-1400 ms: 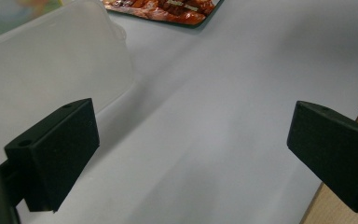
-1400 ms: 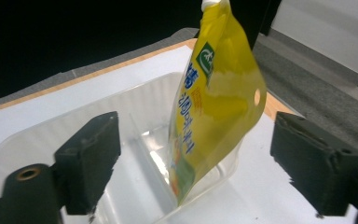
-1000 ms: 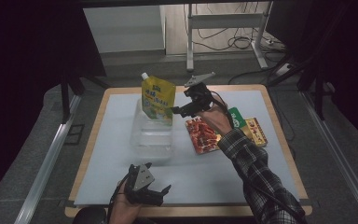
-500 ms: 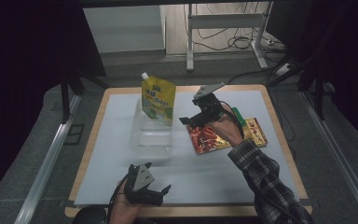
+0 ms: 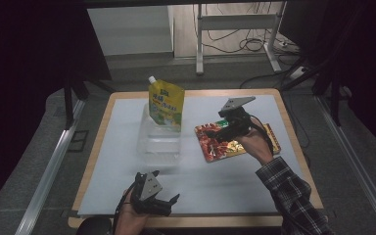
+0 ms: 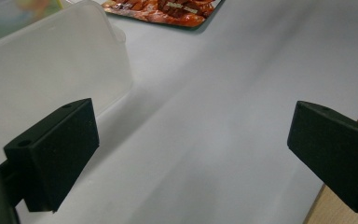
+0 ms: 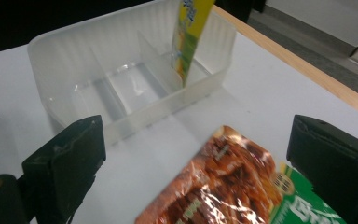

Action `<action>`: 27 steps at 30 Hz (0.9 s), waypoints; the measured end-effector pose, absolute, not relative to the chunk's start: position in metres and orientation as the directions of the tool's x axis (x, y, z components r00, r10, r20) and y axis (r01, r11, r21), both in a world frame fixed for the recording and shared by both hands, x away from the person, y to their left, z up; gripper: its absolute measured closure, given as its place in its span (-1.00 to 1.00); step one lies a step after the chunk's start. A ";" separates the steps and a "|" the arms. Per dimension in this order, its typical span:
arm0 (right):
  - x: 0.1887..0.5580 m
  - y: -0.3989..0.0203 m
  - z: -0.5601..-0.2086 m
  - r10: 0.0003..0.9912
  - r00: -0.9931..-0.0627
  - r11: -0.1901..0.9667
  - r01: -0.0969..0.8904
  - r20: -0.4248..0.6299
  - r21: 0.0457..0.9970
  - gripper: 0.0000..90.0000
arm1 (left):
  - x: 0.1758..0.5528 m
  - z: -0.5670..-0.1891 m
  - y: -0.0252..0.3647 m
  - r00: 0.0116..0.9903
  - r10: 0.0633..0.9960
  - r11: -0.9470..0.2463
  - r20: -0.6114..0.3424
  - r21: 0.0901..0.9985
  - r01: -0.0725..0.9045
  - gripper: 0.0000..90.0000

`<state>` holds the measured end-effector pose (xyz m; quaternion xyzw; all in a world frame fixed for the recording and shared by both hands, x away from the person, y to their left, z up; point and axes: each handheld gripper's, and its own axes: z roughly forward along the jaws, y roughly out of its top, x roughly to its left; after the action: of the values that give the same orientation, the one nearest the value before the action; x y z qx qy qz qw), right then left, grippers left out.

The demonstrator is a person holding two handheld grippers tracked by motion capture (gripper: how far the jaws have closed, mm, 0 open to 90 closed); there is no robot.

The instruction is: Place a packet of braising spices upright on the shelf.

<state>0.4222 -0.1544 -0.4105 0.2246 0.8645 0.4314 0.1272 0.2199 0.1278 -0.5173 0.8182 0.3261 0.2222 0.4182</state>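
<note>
A yellow spouted pouch (image 5: 166,104) (image 7: 192,31) stands upright in the far end compartment of a clear divided plastic container (image 5: 159,139) (image 7: 121,88). To its right a red snack packet (image 5: 219,142) (image 7: 219,186) lies flat on the white mat. My right gripper (image 5: 214,132) (image 7: 196,154) hovers open just over the packet's left end, with nothing between its jaws. My left gripper (image 5: 157,199) (image 6: 191,140) is open and empty near the table's front edge, in front of the container (image 6: 51,60).
A green and yellow packet (image 5: 273,138) (image 7: 307,210) lies partly under the red one, on its right. The white mat (image 5: 225,186) covers most of the wooden table (image 5: 293,132). Dark floor, metal rails and cables surround the table.
My right gripper has drawn back from the pouch, moving right and toward the person until it is over the red packet. The left gripper has stayed in place.
</note>
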 end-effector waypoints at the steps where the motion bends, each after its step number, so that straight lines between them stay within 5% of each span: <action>1: 0.421 -0.158 -0.411 0.503 -0.864 0.523 0.281 -0.026 0.804 -0.90 | 0.220 -0.517 0.128 0.689 0.719 -0.439 0.092 0.829 0.347 -0.96; 27: 0.409 -0.264 -0.454 0.713 -0.701 0.450 0.429 -0.025 0.783 -0.90 | 0.220 -0.519 0.126 0.690 0.717 -0.450 0.100 0.823 0.348 -0.96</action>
<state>0.4089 -0.2641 -0.4537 0.3430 0.8325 0.3967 0.1785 0.2200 0.1257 -0.5186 0.8216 0.3239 0.2237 0.4124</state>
